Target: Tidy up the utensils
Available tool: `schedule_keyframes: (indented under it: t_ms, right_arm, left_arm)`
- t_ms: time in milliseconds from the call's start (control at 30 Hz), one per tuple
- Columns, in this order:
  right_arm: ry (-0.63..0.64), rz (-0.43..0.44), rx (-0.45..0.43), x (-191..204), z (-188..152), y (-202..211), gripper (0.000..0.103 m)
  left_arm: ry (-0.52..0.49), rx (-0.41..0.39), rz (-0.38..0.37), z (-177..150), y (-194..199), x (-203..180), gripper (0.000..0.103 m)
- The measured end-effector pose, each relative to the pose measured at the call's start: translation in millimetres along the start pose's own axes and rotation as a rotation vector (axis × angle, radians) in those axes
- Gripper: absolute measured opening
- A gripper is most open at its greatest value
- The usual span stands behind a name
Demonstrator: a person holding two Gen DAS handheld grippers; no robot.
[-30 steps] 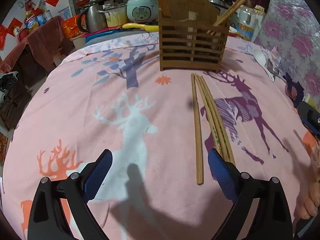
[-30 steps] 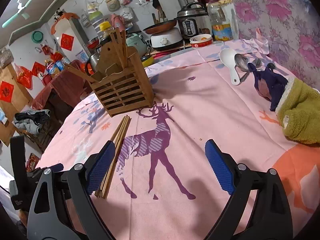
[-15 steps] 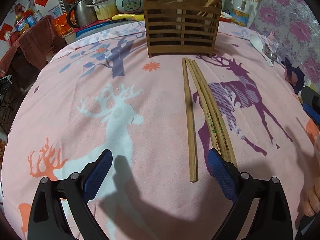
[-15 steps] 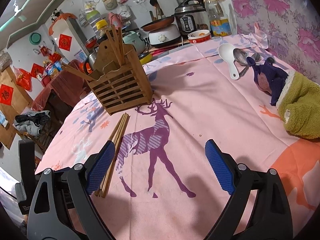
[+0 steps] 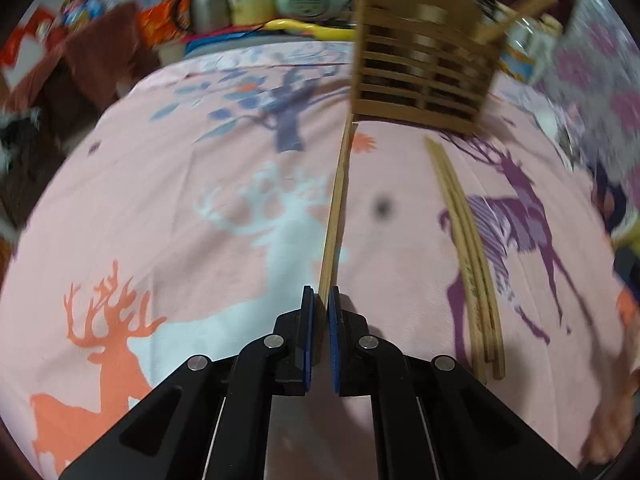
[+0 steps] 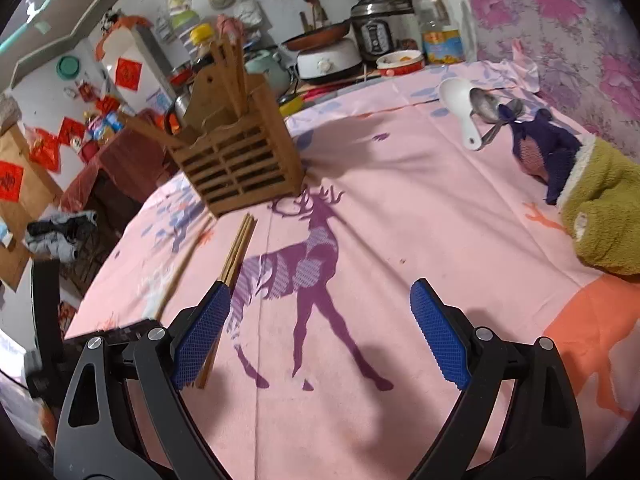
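**Little lettering, almost none of it readable**

Red diamond paper signs (image 6: 128, 73) hang on the white cabinet and the far wall in the right wrist view; each bears a single dark character, too small and blurred to read. Another red sign (image 6: 9, 181) at the left edge shows a dark character as well, likewise unreadable. The bottle (image 6: 442, 36) beside the cookers carries a blue and yellow label whose print cannot be made out. One chopstick (image 5: 474, 280) of the bundle on the worktop has small green marks along it, illegible in the blurred left wrist view
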State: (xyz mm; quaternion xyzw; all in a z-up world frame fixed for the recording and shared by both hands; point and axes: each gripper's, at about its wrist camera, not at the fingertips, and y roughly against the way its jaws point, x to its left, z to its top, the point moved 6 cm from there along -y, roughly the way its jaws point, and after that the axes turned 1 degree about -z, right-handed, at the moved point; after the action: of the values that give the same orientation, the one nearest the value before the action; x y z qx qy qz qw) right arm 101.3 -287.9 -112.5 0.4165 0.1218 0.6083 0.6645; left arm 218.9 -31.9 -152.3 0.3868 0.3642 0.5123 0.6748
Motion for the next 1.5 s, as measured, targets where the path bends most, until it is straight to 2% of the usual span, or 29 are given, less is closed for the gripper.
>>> schedule_keyframes:
  t_ms: [100,200,300,367,433,500,567,600,633,667,733,767,833,933,1100,1200,1267,1300,1333,1367,1400,1433,1500]
  right_arm:
    - [0.064,0.042,0.065,15,-10,-9,0.089]
    - [0.214,0.078,0.147,43,-29,-20,0.089]
    - [0.403,0.068,0.174,72,-49,-23,0.089]
    - [0.52,0.053,0.192,89,-65,-25,0.088]
    - [0.593,0.038,0.21,99,-75,-28,0.087]
    - [0.589,0.001,0.219,96,-73,-30,0.084]
    - [0.532,-0.017,0.23,85,-66,-34,0.075]
    - [0.503,-0.034,0.229,79,-63,-36,0.074]
    - [0.475,-0.07,0.217,71,-58,-37,0.071]
    - [0.424,-0.141,0.187,55,-47,-36,0.069]
    - [0.345,-0.186,0.163,35,-36,-34,0.063]
    - [0.292,-0.177,0.153,23,-30,-31,0.062]
    - [0.238,-0.088,0.142,21,-26,-23,0.062]
    - [0.302,-0.024,0.148,40,-33,-23,0.062]
    - [0.448,-0.018,0.155,73,-49,-28,0.061]
    - [0.473,-0.021,0.179,81,-51,-36,0.05]
    - [0.469,-0.033,0.214,80,-52,-44,0.037]
    - [0.459,-0.025,0.225,79,-53,-45,0.035]
    - [0.446,-0.027,0.221,77,-50,-46,0.024]
    - [0.438,-0.035,0.22,75,-49,-46,0.018]
    - [0.425,-0.035,0.218,72,-48,-46,0.013]
    - [0.416,-0.046,0.215,69,-47,-45,0.006]
    - [0.392,-0.051,0.214,61,-45,-43,0.007]
  left_arm:
    - [0.047,0.012,-0.051,1,0,7,0.009]
    - [0.047,0.015,-0.073,2,1,6,0.015]
    - [0.024,0.013,-0.09,1,2,-1,0.034]
    - [0.004,0.009,-0.072,0,3,-4,0.052]
    - [-0.01,0.009,-0.035,-2,2,-3,0.058]
    - [-0.012,0.009,-0.033,-2,1,-4,0.06]
    - [-0.01,0.011,-0.037,-2,1,-3,0.063]
    - [-0.01,0.012,-0.037,-2,1,-3,0.065]
    - [-0.01,0.013,-0.035,-2,1,-3,0.067]
    - [-0.009,0.014,-0.028,-3,1,-2,0.069]
    - [-0.005,0.015,-0.027,-3,1,-1,0.071]
    - [-0.002,0.016,-0.03,-3,1,0,0.071]
    - [0.001,0.016,-0.032,-3,2,0,0.071]
    - [-0.004,0.016,-0.025,-3,1,0,0.071]
    - [-0.013,0.016,-0.01,-4,1,-1,0.071]
    - [-0.02,0.015,-0.001,-4,0,-3,0.071]
    - [-0.027,0.015,0.007,-5,0,-4,0.071]
    - [-0.03,0.015,0.011,-5,0,-4,0.071]
    - [-0.035,0.014,0.014,-5,0,-4,0.071]
    - [-0.042,0.013,0.019,-6,0,-5,0.071]
    - [-0.048,0.011,0.022,-6,0,-6,0.069]
    - [-0.059,0.006,0.031,-8,1,-7,0.063]
    - [-0.086,-0.002,0.038,-11,4,-9,0.051]
